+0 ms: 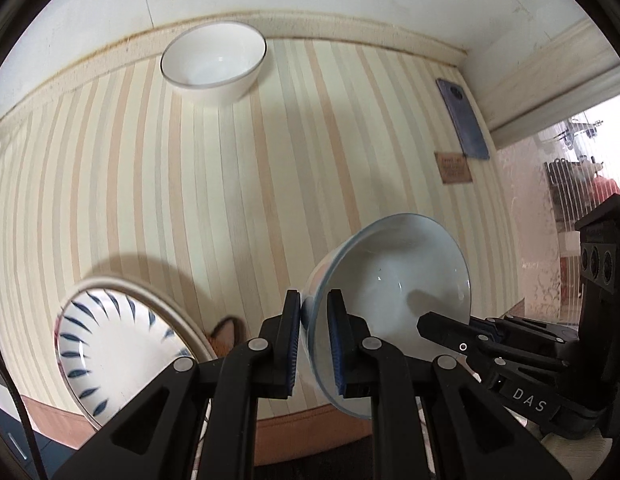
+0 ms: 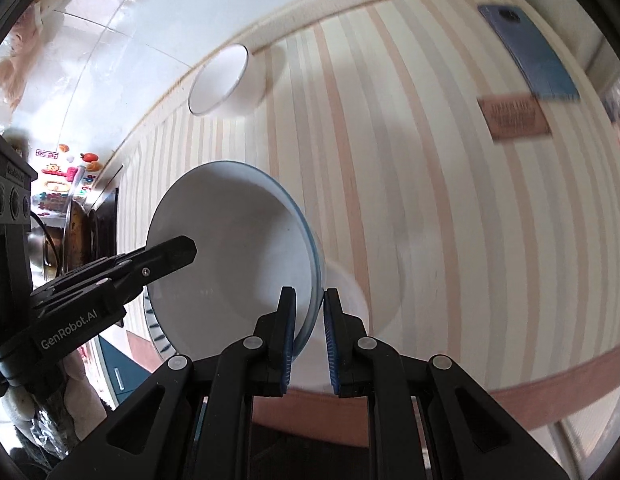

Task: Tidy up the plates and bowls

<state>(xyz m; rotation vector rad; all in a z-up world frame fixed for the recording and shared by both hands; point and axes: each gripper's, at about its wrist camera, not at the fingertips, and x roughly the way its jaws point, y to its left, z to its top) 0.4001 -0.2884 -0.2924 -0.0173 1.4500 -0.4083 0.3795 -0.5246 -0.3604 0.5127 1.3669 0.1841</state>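
A white bowl with a thin blue rim is held tilted above the striped table by both grippers. My left gripper is shut on its left rim. My right gripper is shut on the opposite rim of the same bowl; its finger shows in the left wrist view. A second white bowl with a dark rim stands at the back near the wall; it also shows in the right wrist view. A plate with blue leaf marks lies at the front left.
A blue-grey phone and a small brown card lie at the back right of the striped tablecloth. A wall runs behind the table. The table's brown front edge is close below me.
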